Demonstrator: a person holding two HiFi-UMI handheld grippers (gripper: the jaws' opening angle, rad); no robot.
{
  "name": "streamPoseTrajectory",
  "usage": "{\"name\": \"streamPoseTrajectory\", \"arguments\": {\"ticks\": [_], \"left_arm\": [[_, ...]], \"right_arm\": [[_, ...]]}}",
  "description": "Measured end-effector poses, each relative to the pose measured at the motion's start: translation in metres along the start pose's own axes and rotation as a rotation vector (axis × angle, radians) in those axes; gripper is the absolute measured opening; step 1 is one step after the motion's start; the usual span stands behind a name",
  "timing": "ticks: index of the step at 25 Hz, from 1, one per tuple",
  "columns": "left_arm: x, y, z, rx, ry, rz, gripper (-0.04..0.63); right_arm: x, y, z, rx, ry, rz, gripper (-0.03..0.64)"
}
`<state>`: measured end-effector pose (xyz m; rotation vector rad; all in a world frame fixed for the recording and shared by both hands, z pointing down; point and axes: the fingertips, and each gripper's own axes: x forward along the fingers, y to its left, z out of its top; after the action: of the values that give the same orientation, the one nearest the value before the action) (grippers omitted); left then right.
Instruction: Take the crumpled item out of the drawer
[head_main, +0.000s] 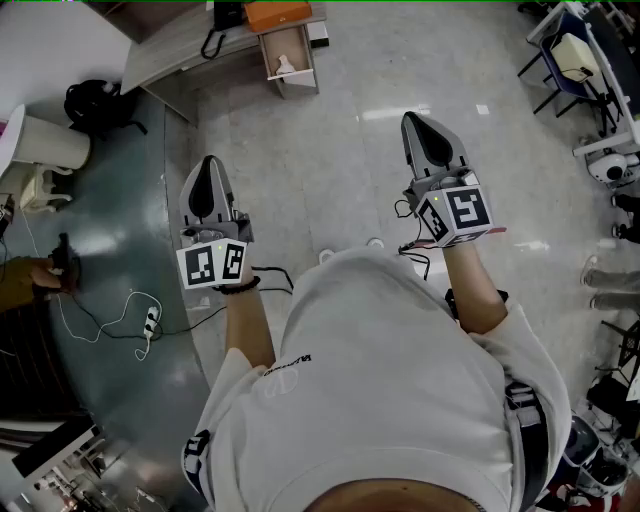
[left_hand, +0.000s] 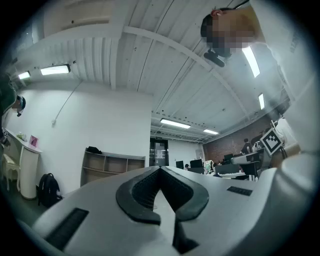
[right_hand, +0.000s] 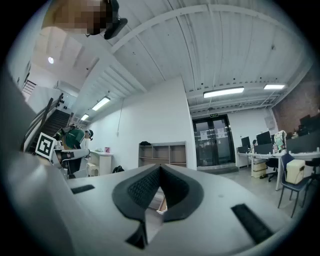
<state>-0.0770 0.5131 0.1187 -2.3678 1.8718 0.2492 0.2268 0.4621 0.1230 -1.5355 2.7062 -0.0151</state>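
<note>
Far ahead in the head view an open wooden drawer sticks out from under a desk, with a white crumpled item lying in it. Both grippers are held out at chest height, well short of the drawer and pointing toward it. My left gripper is shut, its dark pads meeting at the tip with nothing between them. My right gripper is shut and empty too. A sliver of the drawer shows below its closed tips in the right gripper view.
An orange box and a black phone sit on the desk. A white cylinder, a black backpack and a cabled power strip lie left. Office chairs stand at the right.
</note>
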Motion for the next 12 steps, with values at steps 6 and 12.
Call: {"name": "streamPoseTrajectory", "arguments": {"ticks": [6, 12], "left_arm": [[0.0010, 0.0024, 0.0040, 0.007, 0.003, -0.004, -0.002], [-0.0048, 0.0049, 0.0018, -0.009, 0.010, -0.022, -0.002]], "right_arm": [[0.0057, 0.0024, 0.0044, 0.014, -0.004, 0.004, 0.000], [0.0063, 0.0051, 0.0054, 0.041, -0.009, -0.025, 0.000]]}}
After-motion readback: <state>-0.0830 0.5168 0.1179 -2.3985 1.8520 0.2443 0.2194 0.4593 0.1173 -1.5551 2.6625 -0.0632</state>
